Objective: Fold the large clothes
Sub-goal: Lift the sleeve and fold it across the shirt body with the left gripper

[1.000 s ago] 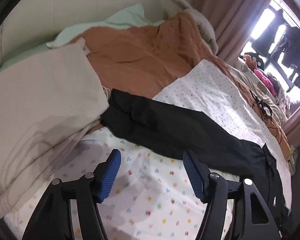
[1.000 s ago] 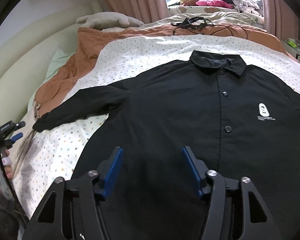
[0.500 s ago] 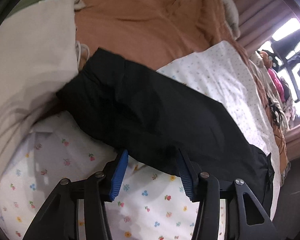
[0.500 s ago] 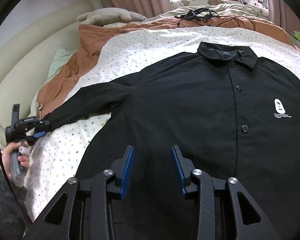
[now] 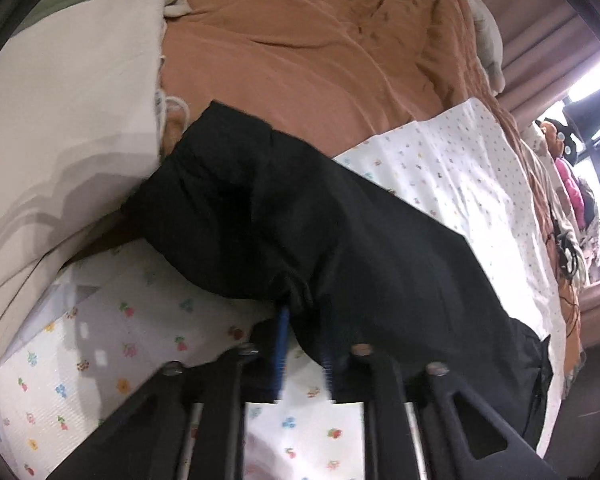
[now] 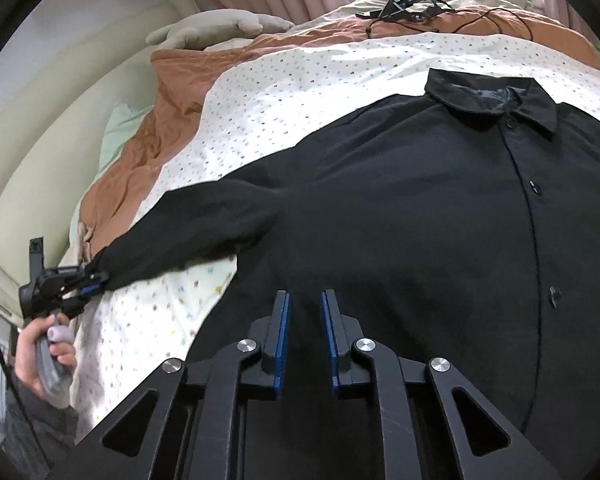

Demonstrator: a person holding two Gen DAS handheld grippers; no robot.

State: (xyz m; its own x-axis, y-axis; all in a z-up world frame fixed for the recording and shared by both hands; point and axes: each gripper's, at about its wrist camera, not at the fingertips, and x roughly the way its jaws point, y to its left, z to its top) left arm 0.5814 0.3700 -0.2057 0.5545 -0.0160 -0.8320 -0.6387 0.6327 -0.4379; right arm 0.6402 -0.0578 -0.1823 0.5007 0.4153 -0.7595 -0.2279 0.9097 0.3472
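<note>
A bed fills both views, its near half covered by a white sheet point(image 6: 300, 92) printed with small coloured flowers, and beyond it a rust-orange blanket point(image 5: 312, 52) rumpled toward the headboard. A cream pillow point(image 5: 64, 120) lies at the left of the left wrist view, its edge just beside the orange blanket. Spread face up across the flowered sheet is the black shirt point(image 6: 420, 208), collar toward the far side of the bed, its button placket running down the front and a small white print on the chest at the right edge of the right wrist view. One long sleeve point(image 5: 284, 208) stretches out to the side, away from the body of the shirt, with its cuff end lying against the pillow and the orange blanket. The left gripper point(image 5: 300, 316) has its jaws drawn together on the lower edge of that sleeve, the black cloth bunched into a small pucker between the blue pads; in the right wrist view the same gripper point(image 6: 90, 280) shows at the sleeve's end, held by a hand point(image 6: 46, 354) at the edge of the bed. The right gripper point(image 6: 304, 312) hovers over the shirt's lower side panel near the armpit, its jaws just having narrowed to a slim gap; whether any cloth is pinched between them cannot be told. A grey plush toy point(image 6: 220, 28) lies at the far end of the orange blanket, and a tangle of black cables point(image 6: 412, 4) rests beyond the sheet.
</note>
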